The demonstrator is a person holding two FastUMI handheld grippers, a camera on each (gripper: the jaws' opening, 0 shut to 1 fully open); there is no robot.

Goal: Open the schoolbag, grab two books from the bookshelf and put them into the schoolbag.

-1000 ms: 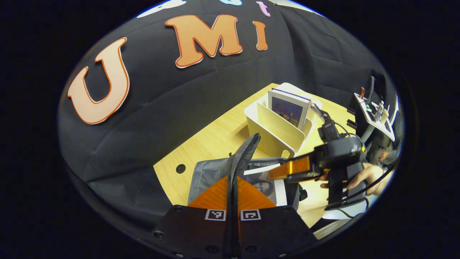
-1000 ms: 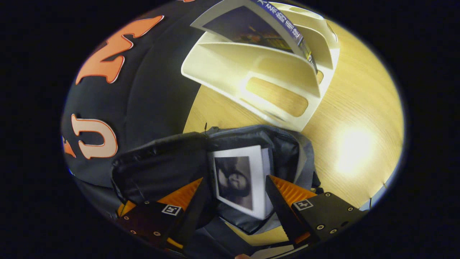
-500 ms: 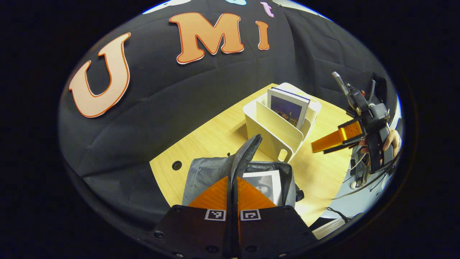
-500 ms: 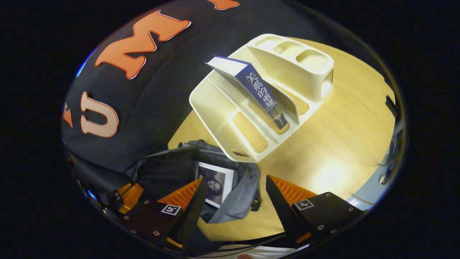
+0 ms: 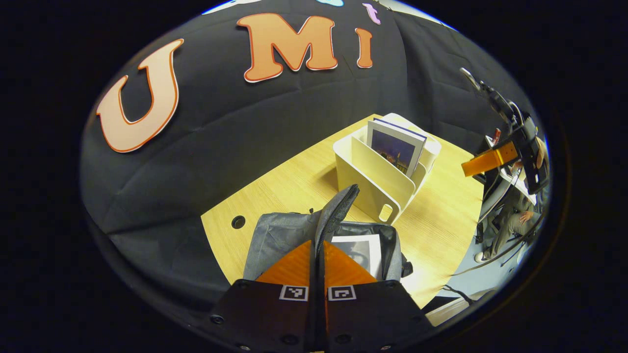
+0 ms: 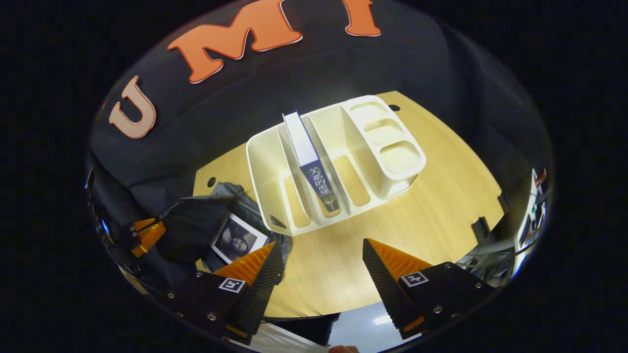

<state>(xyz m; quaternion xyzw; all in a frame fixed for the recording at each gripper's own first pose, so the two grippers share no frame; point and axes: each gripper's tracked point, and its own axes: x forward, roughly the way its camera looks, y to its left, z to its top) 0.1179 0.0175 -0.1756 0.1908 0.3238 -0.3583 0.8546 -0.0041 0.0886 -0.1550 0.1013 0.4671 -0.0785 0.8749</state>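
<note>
Leaning book point(image 6: 309, 157) in white bookshelf point(image 6: 265, 162), schoolbag point(image 5: 284, 233) beside, wooden table point(image 6: 441, 211)

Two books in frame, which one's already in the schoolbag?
The book with the black-and-white portrait cover, lying inside the open grey schoolbag. The blue-spined book stands upright in a slot of the cream bookshelf.

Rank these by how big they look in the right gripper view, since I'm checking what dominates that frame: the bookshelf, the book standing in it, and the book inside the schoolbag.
1. bookshelf, clearly largest.
2. and 3. unsure: the standing book shows mostly its edge and spine, and the book in the schoolbag lies partly behind the right gripper, so they look alike.
</note>
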